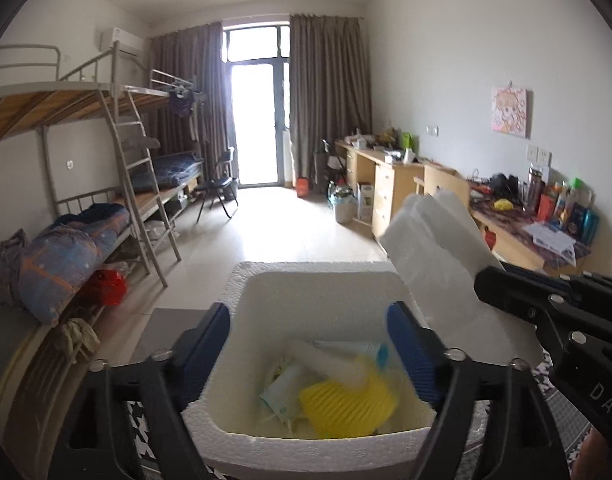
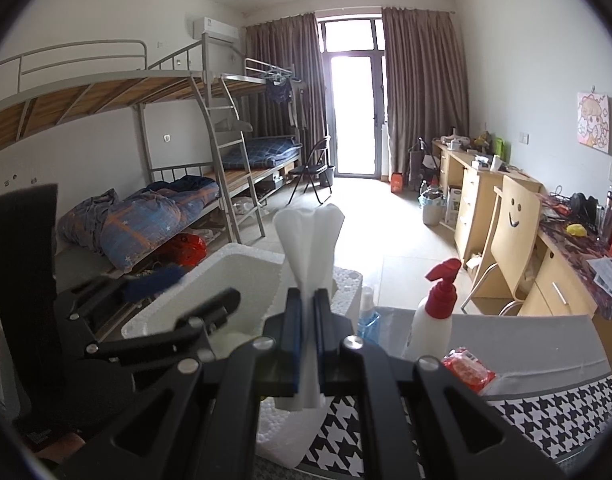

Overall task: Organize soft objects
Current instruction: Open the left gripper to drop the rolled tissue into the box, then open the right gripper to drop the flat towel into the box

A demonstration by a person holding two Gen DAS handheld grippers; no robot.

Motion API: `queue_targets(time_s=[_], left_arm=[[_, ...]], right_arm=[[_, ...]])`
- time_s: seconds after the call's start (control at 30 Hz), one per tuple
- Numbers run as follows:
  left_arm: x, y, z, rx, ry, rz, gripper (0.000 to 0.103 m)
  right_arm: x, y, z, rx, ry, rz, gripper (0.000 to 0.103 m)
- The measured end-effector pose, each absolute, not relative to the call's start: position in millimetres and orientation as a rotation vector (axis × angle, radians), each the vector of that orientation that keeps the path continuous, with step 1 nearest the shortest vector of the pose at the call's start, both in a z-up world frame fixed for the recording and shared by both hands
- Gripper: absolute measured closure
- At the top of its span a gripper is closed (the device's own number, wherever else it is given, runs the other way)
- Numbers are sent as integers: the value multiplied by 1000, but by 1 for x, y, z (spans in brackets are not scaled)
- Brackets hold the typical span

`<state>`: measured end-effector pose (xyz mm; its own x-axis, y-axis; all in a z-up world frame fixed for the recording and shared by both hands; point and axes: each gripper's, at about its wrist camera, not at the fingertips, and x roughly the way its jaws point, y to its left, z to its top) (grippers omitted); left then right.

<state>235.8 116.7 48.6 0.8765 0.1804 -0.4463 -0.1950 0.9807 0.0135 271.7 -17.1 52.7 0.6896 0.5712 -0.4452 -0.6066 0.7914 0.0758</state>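
Left gripper (image 1: 308,344), jaws spread wide and holding nothing, straddles the near part of a white polystyrene foam box (image 1: 306,446); its blue-padded left finger lies outside the box's left wall and its right finger (image 1: 406,350) just inside the right wall. On the box floor lie a yellow ribbed pad (image 1: 346,408), a pale blue face mask (image 1: 280,396) at its left, and a white roll-shaped item (image 1: 326,362) behind them, all touching or overlapping. Right gripper (image 2: 307,334), jaws drawn narrow, clamps a folded white soft pad (image 2: 308,236) that stands upright and fans out above the fingertips; in the left wrist view the same pad (image 1: 434,248) is held tilted over the box's right wall, above the rim, with the right gripper (image 1: 482,280) entering from the right edge. The box rests on a table covered by a black-and-white houndstooth cloth (image 2: 546,416). In the right wrist view, at the right of the box near the table's far edge, stand a small blue bottle (image 2: 368,320) just beside the box and a white spray bottle with red trigger head (image 2: 436,312); a red-printed wipes packet (image 2: 468,368) lies nearer, touching the spray bottle's base. Beyond the table: metal bunk beds (image 2: 178,92) with a blue quilt (image 2: 146,220) at left, wooden desks (image 2: 482,184) and a chair with a smiley face (image 2: 514,212) at right, a curtained glass door (image 2: 354,112) at the far end.
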Motion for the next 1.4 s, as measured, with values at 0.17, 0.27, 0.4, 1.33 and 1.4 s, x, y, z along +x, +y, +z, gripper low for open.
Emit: queue_targets(time_s=[0.17, 0.27, 0.4, 1.33, 1.4], left_arm=[[233, 123, 51, -33, 459, 222, 13], [232, 122, 51, -33, 456, 235, 11], [227, 128, 54, -38, 445, 264, 6], [194, 165, 58, -79, 392, 367, 1], [193, 166, 57, -83, 395, 362, 1]], right_arm=[[271, -17, 52, -80, 471, 659, 94], [271, -17, 52, -83, 474, 661, 94], [271, -15, 51, -85, 477, 666, 94], [281, 23, 41, -128, 526, 723, 94], [283, 26, 41, -134, 532, 721, 94]])
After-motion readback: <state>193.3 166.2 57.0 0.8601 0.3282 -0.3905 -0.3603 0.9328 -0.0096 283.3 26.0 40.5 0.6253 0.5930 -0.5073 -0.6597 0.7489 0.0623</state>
